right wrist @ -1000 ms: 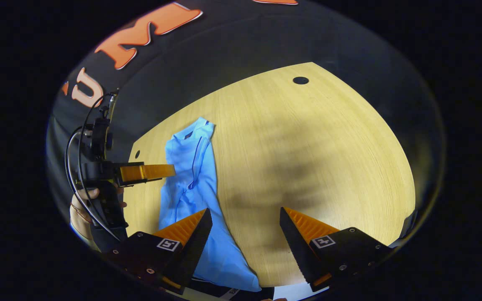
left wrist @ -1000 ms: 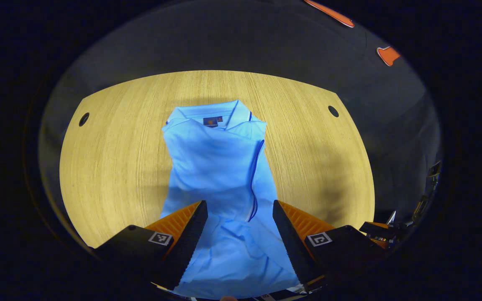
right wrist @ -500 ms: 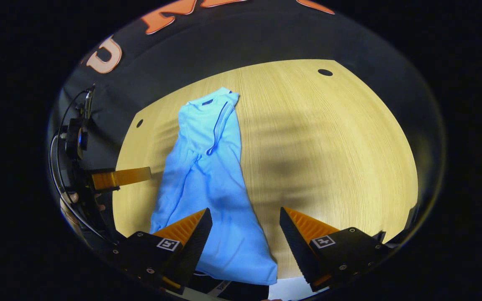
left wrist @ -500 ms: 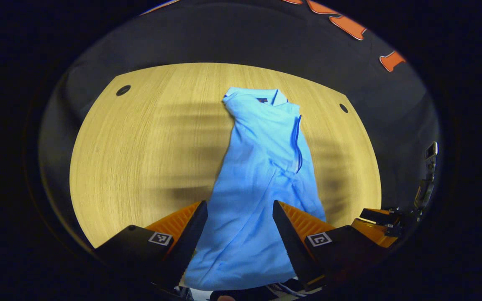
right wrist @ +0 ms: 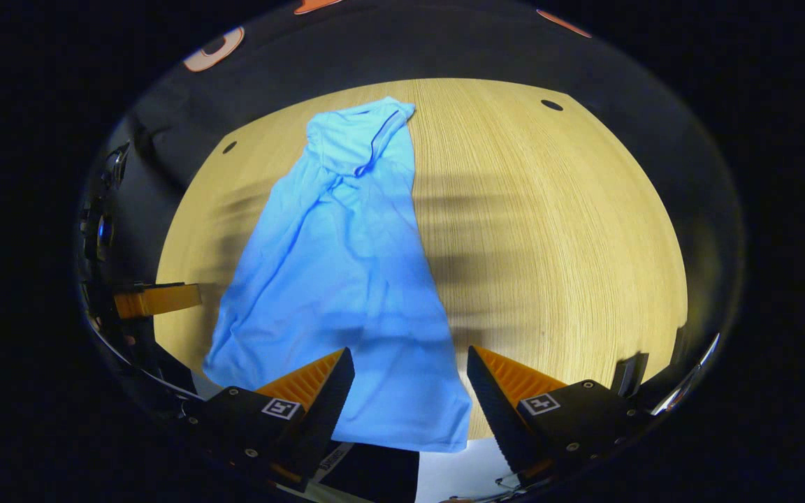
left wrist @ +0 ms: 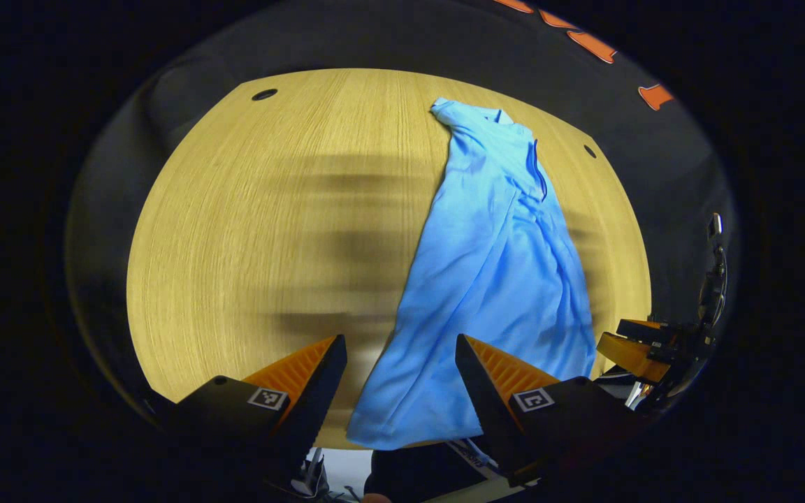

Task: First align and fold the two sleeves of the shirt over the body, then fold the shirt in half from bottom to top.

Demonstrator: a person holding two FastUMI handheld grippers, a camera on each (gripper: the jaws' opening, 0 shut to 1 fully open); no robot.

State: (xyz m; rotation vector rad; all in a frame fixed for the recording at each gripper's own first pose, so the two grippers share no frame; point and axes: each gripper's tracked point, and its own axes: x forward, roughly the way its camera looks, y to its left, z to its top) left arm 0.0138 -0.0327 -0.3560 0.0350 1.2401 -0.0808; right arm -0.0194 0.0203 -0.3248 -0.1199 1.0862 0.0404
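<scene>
I see the light-blue polo shirt (left wrist: 493, 279) lying lengthwise on the wooden table (left wrist: 249, 230), hem at the near edge. My left gripper (left wrist: 400, 381) and right gripper (right wrist: 409, 391) both hover there, fingers apart, holding nothing.

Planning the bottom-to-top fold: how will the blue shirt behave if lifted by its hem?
The shirt looks thin and wrinkled, so it will probably drape limply and sag between grip points. It seems light, and may slide on the smooth wooden table rather than stay anchored.

table (left wrist: 235, 230) bare left of shirt (left wrist: 493, 279) | right side (right wrist: 556, 230) bare too
</scene>
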